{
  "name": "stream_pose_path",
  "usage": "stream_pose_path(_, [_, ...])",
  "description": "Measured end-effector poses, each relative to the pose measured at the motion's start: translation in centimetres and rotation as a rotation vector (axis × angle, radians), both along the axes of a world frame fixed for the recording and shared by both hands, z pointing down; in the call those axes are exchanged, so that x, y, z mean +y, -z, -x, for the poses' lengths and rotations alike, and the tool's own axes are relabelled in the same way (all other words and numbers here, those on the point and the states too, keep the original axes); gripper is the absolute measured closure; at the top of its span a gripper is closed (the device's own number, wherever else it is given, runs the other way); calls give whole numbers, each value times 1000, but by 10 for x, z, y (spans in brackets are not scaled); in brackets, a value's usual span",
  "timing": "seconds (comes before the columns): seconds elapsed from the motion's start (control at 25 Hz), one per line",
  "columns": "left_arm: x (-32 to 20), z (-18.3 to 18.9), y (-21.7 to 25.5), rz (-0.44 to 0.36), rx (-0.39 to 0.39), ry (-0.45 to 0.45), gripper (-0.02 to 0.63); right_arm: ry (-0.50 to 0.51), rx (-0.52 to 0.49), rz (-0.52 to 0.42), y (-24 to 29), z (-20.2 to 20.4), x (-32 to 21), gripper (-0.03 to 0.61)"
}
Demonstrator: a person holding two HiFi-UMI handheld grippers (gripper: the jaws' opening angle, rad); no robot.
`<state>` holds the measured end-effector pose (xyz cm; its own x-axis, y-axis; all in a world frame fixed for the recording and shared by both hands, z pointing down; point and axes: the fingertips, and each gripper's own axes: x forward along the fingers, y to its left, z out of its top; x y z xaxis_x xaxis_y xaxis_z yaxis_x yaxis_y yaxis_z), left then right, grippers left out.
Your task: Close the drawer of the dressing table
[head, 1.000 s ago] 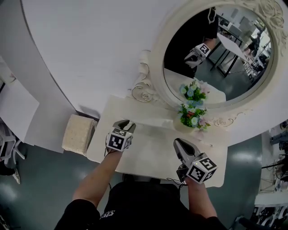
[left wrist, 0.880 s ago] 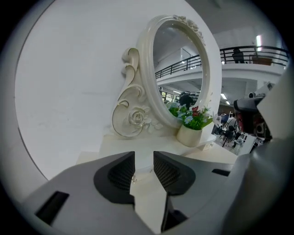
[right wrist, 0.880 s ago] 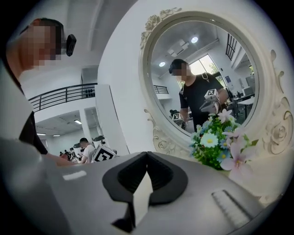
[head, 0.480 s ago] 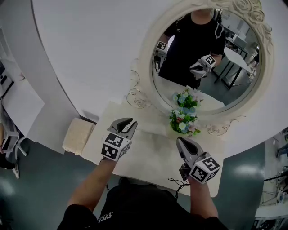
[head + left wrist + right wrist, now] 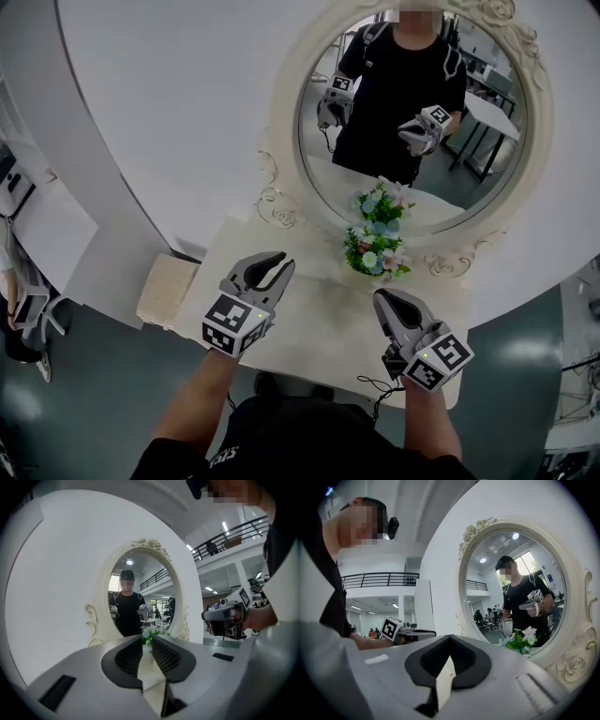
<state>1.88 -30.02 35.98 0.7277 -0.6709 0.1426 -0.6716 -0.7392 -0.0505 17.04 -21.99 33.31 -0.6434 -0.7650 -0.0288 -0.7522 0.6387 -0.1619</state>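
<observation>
The white dressing table (image 5: 314, 323) stands below me under an oval mirror (image 5: 412, 112). Its drawer is hidden beneath the tabletop's near edge and my body. My left gripper (image 5: 270, 264) hovers above the left part of the tabletop and points at the mirror. Its jaws are closing, with a narrow gap left and nothing between them (image 5: 147, 640). My right gripper (image 5: 382, 296) is held above the right part of the tabletop. Its jaws (image 5: 450, 639) meet at the tips and are empty. Neither gripper touches the table.
A small pot of flowers (image 5: 375, 248) sits at the back of the tabletop against the mirror's frame. A beige cushioned stool (image 5: 167, 287) stands left of the table by a white curved wall (image 5: 169, 103). The mirror reflects a person holding both grippers.
Both grippers have risen above the tabletop, the left one more. The head view has tilted up, so the person's reflection now fills the mirror.
</observation>
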Motion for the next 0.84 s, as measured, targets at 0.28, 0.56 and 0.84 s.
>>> stream_pose_path(0.28, [13,-10,9,0,-7,-39,609,-24,12,-4,2,-11,10,569])
stream_pose_path(0.56, [9,-7,5,-1,-18,56,609,-40,-38,12,-5,-19,19,569])
stream_pose_path(0.84, [7,-12,-2,24,-6,52,609,-44,-45,13,-9,-24,18,569])
